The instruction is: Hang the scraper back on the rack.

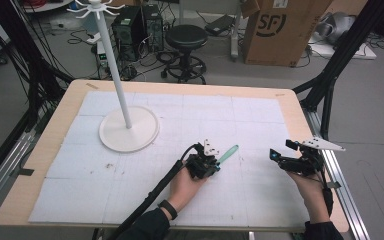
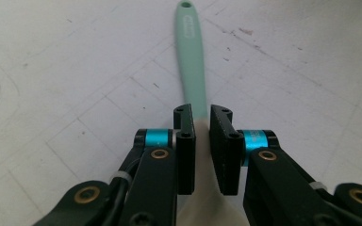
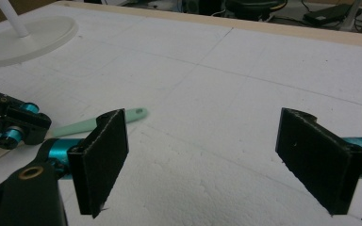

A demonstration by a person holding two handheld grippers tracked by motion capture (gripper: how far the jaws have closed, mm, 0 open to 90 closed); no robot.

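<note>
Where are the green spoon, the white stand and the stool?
spoon (image 2: 191, 66), left gripper view, on its handle.
stand (image 1: 129, 130), high view, on its round base.
stool (image 1: 186, 35), high view, on its black seat.

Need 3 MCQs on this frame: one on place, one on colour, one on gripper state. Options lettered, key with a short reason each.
1. Where does the white stand's round base sit on the table?
A. far left part
B. near right corner
C. under the right gripper

2. What colour is the utensil handle at the left gripper?
A. red
B. mint green
C. black

3. How do the right gripper's jaws stand?
A. shut on the handle
B. shut on nothing
C. wide open, nothing between them

Key:
1 A, the high view shows the base left of centre, beyond both hands.
2 B, the left gripper view shows a pale green handle running away from the jaws.
3 C, the right gripper view shows its two jaws far apart over bare white mat.
</note>
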